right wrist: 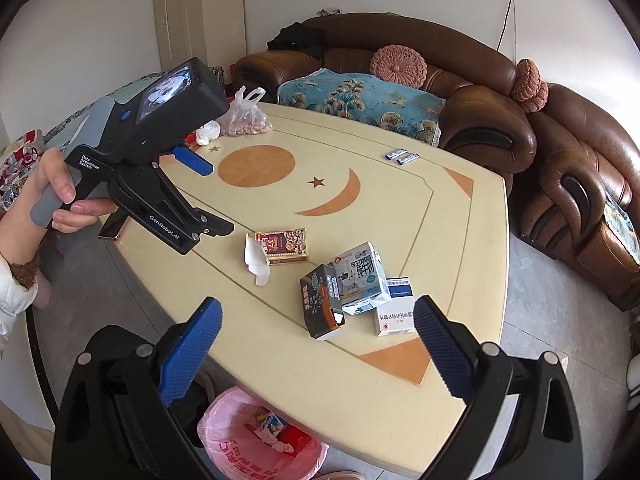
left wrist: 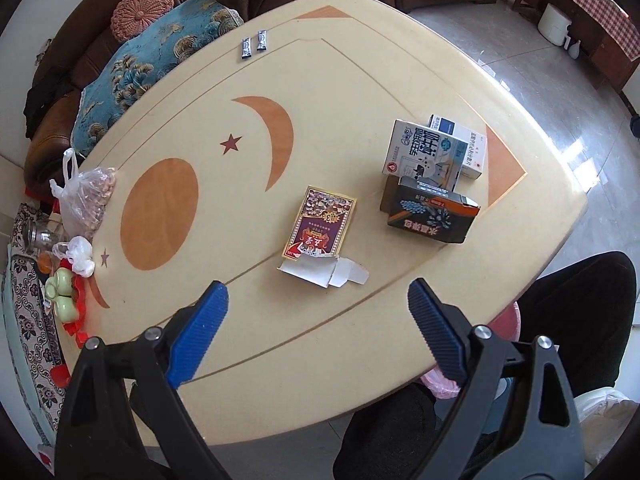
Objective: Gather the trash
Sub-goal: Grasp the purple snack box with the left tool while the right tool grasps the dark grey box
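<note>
On the cream table (left wrist: 360,352) lie a red-and-gold box (left wrist: 320,220) with a torn white flap, a black box (left wrist: 430,210), a milk carton (left wrist: 424,152) and a blue-and-white medicine box (left wrist: 474,152). Two small sachets (left wrist: 252,44) rest near the far edge. My left gripper (left wrist: 318,292) hovers open over the table's near edge, just short of the torn flap, nothing between its pads. The right wrist view shows the same boxes: red box (right wrist: 286,246), black box (right wrist: 320,304), carton (right wrist: 358,276), medicine box (right wrist: 394,312). My right gripper (right wrist: 319,307) is open and empty above the table edge. A hand holds the left gripper (right wrist: 219,199) at left.
A bin lined with a pink bag (right wrist: 260,440) holding some wrappers stands on the floor under the near table edge. A plastic bag of nuts (right wrist: 246,120), a phone (right wrist: 114,226) and small items sit at the table's left. A brown sofa (right wrist: 480,120) wraps around the far side.
</note>
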The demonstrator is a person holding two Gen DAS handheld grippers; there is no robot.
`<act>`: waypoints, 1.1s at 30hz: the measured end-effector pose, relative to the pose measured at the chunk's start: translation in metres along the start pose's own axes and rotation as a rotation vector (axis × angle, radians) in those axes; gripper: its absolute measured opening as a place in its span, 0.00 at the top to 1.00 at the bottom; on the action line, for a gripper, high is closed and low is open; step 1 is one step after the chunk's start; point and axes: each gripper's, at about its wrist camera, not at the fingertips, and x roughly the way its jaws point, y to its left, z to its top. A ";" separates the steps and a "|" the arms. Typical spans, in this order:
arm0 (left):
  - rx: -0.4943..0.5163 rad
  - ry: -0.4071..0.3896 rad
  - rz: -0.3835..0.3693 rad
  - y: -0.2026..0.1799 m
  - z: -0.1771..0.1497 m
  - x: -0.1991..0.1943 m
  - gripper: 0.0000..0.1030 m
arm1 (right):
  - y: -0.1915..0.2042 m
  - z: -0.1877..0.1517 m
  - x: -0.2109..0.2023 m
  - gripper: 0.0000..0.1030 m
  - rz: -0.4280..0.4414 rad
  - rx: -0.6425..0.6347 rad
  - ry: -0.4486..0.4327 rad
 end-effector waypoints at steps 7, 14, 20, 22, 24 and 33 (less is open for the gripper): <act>0.029 0.057 -0.016 0.003 0.013 0.039 0.13 | -0.014 -0.005 0.036 0.09 0.033 0.023 0.051; 0.086 0.108 -0.017 0.000 0.023 0.075 0.14 | -0.022 -0.016 0.080 0.09 0.064 0.032 0.128; 0.125 0.130 -0.019 -0.003 0.032 0.098 0.13 | -0.026 -0.026 0.117 0.09 0.110 0.042 0.195; 0.136 0.137 -0.023 -0.004 0.035 0.105 0.14 | -0.028 -0.030 0.131 0.09 0.126 0.050 0.221; 0.145 0.148 -0.029 -0.004 0.039 0.113 0.13 | -0.031 -0.032 0.143 0.09 0.144 0.061 0.244; 0.155 0.189 -0.040 0.000 0.048 0.141 0.14 | -0.038 -0.037 0.185 0.09 0.197 0.089 0.300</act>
